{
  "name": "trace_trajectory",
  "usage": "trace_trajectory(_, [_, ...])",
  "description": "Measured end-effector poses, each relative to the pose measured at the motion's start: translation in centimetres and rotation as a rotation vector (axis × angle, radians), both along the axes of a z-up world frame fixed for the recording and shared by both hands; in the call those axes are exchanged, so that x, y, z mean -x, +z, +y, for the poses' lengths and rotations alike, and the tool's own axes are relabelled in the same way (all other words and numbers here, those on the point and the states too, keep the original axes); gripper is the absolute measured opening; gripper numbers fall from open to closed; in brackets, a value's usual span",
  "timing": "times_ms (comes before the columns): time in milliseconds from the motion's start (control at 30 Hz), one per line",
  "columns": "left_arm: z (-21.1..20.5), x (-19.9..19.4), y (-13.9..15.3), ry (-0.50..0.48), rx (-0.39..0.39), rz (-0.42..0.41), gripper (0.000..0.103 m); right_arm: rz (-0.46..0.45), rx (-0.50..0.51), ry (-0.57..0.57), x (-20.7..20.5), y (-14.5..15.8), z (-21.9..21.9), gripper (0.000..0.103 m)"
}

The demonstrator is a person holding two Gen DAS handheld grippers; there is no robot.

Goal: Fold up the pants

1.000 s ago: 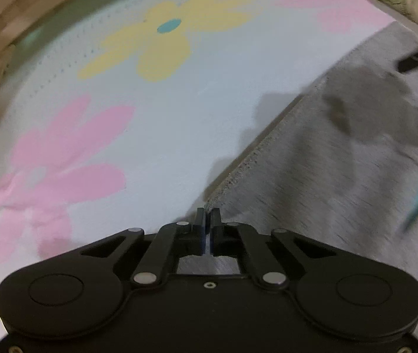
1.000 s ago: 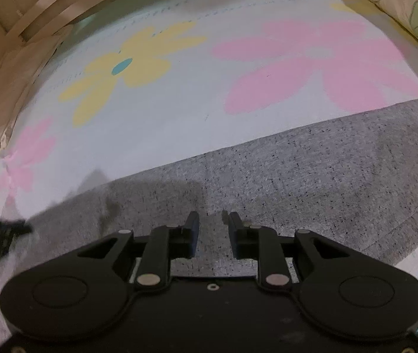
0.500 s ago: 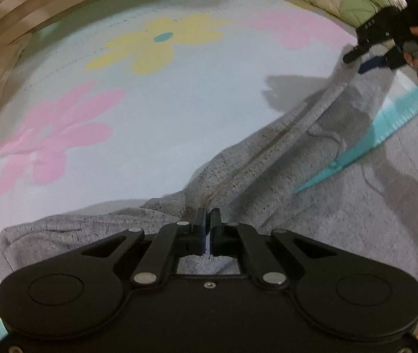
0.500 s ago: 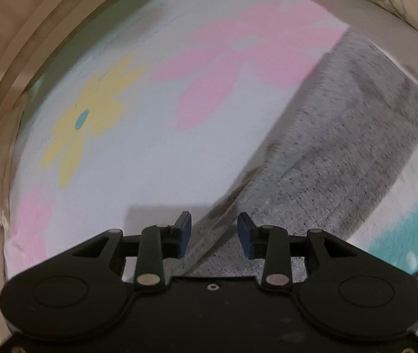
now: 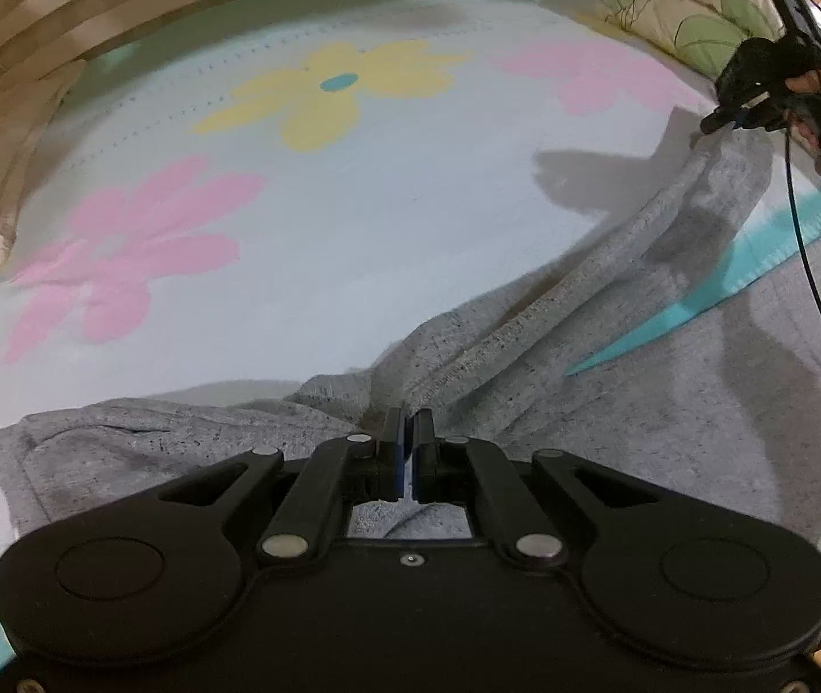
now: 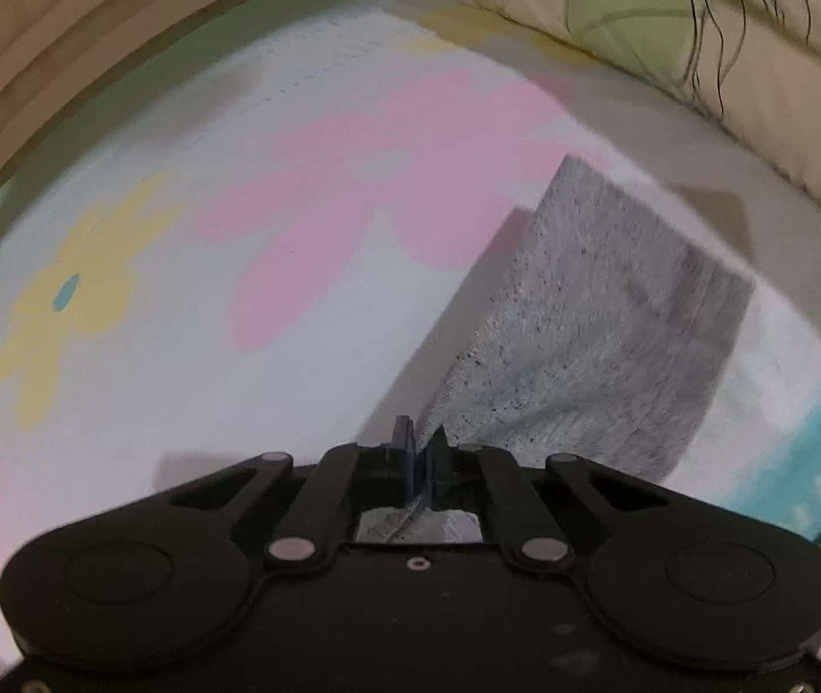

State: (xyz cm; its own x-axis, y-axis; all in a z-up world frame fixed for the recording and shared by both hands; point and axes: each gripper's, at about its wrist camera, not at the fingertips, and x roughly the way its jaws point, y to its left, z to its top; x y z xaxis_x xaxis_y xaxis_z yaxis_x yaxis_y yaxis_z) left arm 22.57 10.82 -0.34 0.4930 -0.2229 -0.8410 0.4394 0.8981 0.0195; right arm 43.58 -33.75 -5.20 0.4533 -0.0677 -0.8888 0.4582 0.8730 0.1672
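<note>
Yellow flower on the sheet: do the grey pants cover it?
No, the yellow flower lies bare, apart from the grey pants.

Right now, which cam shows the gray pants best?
Left wrist. It shows the gray pants spread over the flowered sheet, a raised edge running from the left gripper to the right gripper. The right wrist view, blurred, shows only one hanging panel pinched in the closing fingers.

No legible text, labels, brands or nos. anywhere in view.
</note>
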Motion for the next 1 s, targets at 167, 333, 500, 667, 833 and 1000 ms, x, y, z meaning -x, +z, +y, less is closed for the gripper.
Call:
trace_trajectory(167, [0.0,2.4,2.3,0.021,0.004,-0.029,0.003,-0.067,0.009,0.052,4.4,4.2,-1.0,0.004])
trace_trajectory(333, [0.0,5.6,4.2,0.049,0.021,-0.038,0.003,-0.112,-0.027,0.081,10.1,7.6,-1.7,0.004])
trace_trajectory(500, [-0.2,9.2,4.5,0.117,0.061,-0.017,0.003,-0.112,-0.036,0.118,15.8,9.1,-2.2,0.004])
trace_trajectory(667, [-0.6,12.6,3.6,0.182,0.117,-0.001,0.003,-0.078,-0.096,0.083,20.1,6.6,-4.7,0.004])
trace_trajectory(833, [-0.9,14.7,0.9,0.252,0.149,0.048,0.003,-0.062,-0.108,0.085,22.1,4.3,-5.0,0.004])
trace_trajectory(1000, [-0.9,14.9,-1.7,0.320,0.158,0.101,0.003,-0.042,-0.101,0.105,23.4,2.0,-4.9,0.004])
